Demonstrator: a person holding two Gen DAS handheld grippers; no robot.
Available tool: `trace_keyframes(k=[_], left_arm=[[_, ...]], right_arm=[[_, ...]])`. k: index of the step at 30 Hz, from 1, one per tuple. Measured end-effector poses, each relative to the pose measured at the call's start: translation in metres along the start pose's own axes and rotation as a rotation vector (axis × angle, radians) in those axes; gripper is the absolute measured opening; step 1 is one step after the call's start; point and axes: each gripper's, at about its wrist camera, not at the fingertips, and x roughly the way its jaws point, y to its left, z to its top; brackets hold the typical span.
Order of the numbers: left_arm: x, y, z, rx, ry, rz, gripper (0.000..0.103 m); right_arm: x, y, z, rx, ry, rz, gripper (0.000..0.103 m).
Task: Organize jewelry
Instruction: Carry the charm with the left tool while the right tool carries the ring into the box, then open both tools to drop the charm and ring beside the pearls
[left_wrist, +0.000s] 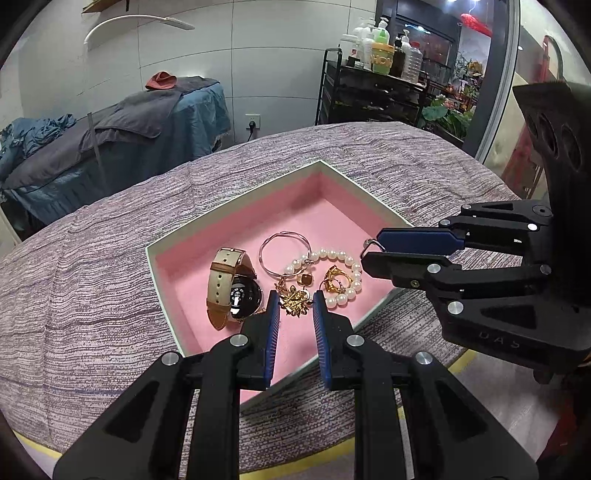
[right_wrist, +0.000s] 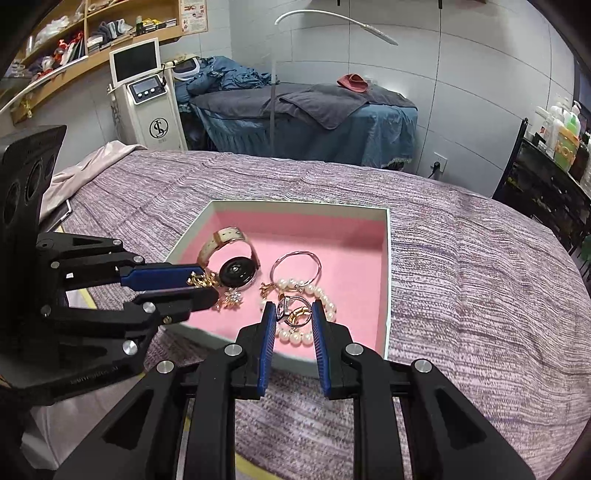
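Both hand-held grippers (left_wrist: 295, 299) (right_wrist: 294, 310) (angled downward) above box (left_wrist: 173, 295)

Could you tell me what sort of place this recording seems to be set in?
Probably a beauty or massage salon: a treatment bed draped in blue sheets, a floor-standing machine with a screen, and a black cart loaded with pump bottles all point that way.

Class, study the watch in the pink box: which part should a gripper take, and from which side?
Take the watch by its beige strap, coming from above on the side away from the bangle. The strap stands up as a closed loop, thin enough to pinch, and the pink floor there is bare.
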Motion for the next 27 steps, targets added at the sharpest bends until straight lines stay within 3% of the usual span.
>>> trace_keyframes(k=[14,27], left_arm=[[0.033,0.007,0.005,-0.014,0.062,-0.001,0.019],[0.040,0.007,0.003,-0.011,0.069,0.022,0.020]], right_arm=[[0.048,-0.010,0.016,0.030,0.088,-0.008,0.019],[0.056,-0.010,0.018,0.000,0.085,-0.061,0.022]])
